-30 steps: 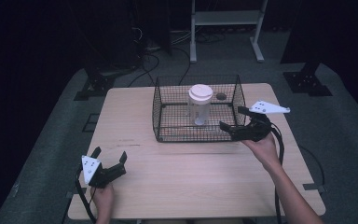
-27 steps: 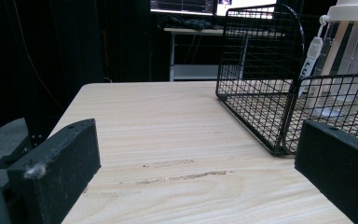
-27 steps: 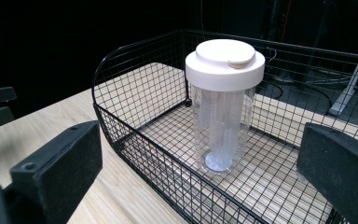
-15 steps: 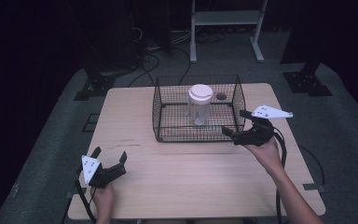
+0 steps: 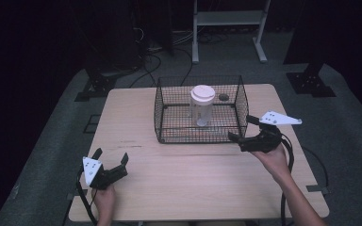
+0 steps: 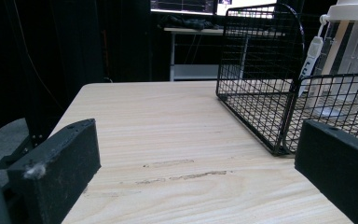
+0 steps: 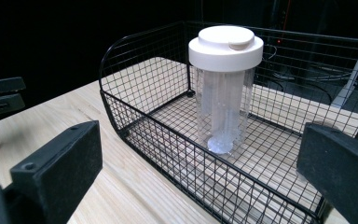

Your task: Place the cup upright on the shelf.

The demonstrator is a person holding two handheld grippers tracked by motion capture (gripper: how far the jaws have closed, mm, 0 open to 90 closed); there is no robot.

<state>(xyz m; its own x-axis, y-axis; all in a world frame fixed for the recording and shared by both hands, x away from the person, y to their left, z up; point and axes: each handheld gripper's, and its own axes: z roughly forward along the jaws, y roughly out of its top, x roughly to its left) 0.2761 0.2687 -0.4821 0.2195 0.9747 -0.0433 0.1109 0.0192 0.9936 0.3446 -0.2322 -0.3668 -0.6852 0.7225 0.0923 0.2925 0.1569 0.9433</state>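
A black wire basket point(image 5: 159, 113) stands on the wooden table point(image 5: 193, 179), toward its far side. Upright inside it is a clear plastic jar with a white lid point(image 5: 202, 106), and a small dark round object point(image 5: 223, 97) lies behind the jar. My right gripper point(image 5: 240, 127) is open at the basket's near right corner, outside the wire, with nothing between its jaws. In the right gripper view the jar point(image 7: 224, 93) stands ahead of the gripper point(image 7: 198, 172), behind the basket wall point(image 7: 168, 144). My left gripper point(image 5: 111, 155) rests open near the table's front left.
In the left gripper view the gripper point(image 6: 196, 158) looks across bare tabletop at the basket's end point(image 6: 256, 60) and the jar point(image 6: 354, 46). A white shelf frame point(image 5: 228, 28) and cables stand on the floor beyond the table. Dark stands flank the table.
My right gripper has drawn back a little toward the person, along the basket's right corner. The left gripper, the jar and the basket have stayed put.
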